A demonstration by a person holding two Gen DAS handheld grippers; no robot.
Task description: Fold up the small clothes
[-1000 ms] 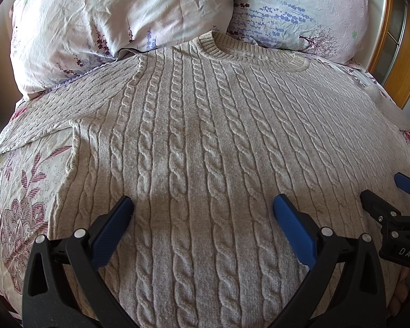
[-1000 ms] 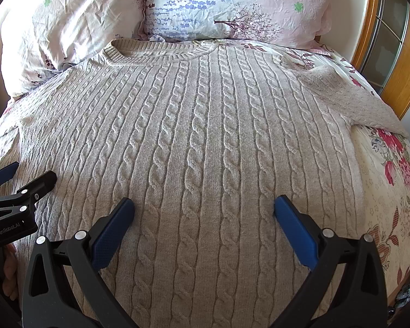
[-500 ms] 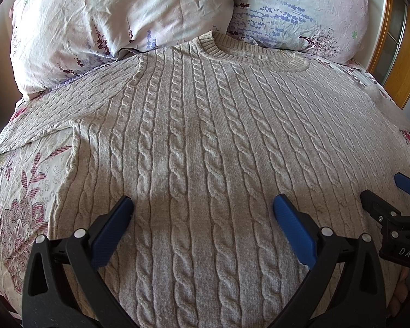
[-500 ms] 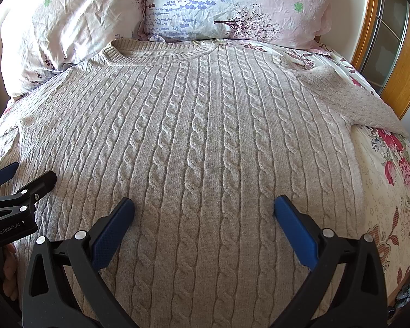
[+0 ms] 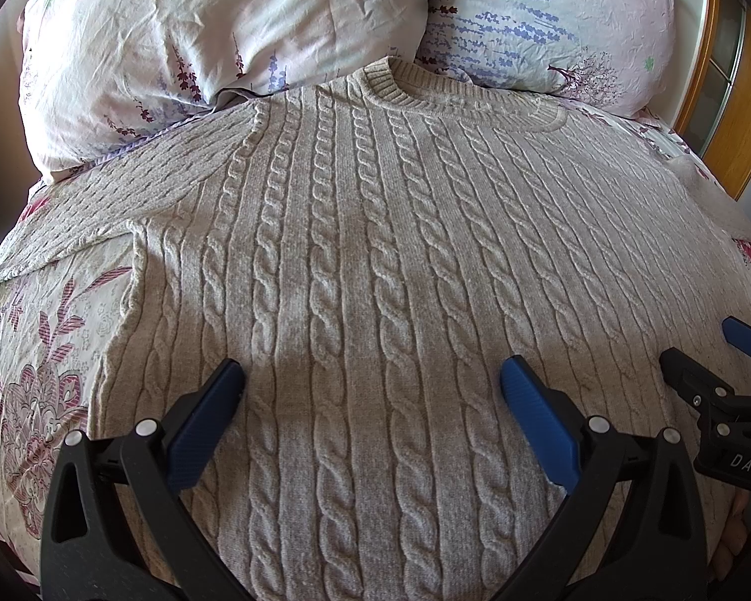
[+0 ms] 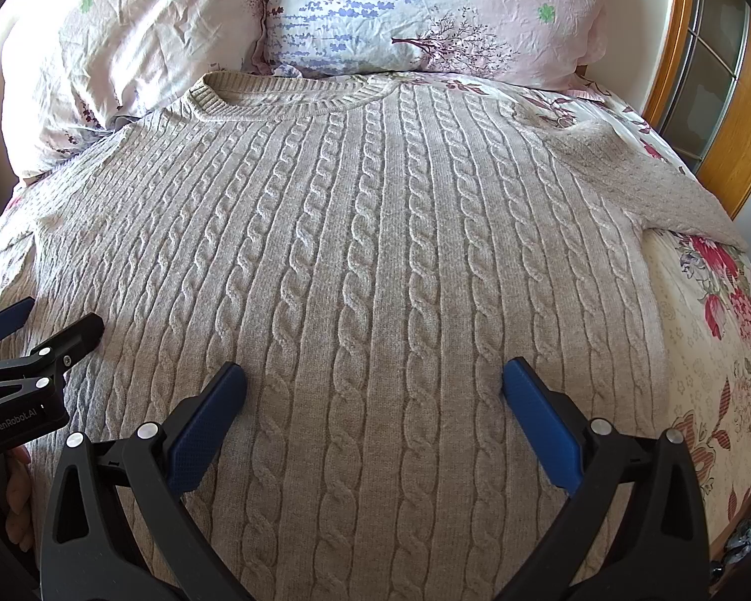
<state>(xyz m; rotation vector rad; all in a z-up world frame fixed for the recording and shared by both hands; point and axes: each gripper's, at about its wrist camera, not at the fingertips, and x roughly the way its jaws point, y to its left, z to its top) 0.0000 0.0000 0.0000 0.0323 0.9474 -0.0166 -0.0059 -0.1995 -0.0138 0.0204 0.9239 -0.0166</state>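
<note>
A beige cable-knit sweater (image 5: 375,260) lies flat, front up, on the bed, collar toward the pillows; it also fills the right wrist view (image 6: 375,260). Its left sleeve (image 5: 100,205) runs off to the left, its right sleeve (image 6: 646,185) to the right. My left gripper (image 5: 370,380) is open and empty over the lower left part of the sweater. My right gripper (image 6: 373,380) is open and empty over the lower right part. Each gripper shows at the edge of the other's view: the right gripper (image 5: 701,355), the left gripper (image 6: 50,320).
Two floral pillows (image 5: 215,40) (image 6: 425,10) lie behind the collar. The floral bedsheet (image 5: 40,350) (image 6: 716,340) shows on both sides of the sweater. A wooden frame (image 6: 726,100) with glass panels stands at the right.
</note>
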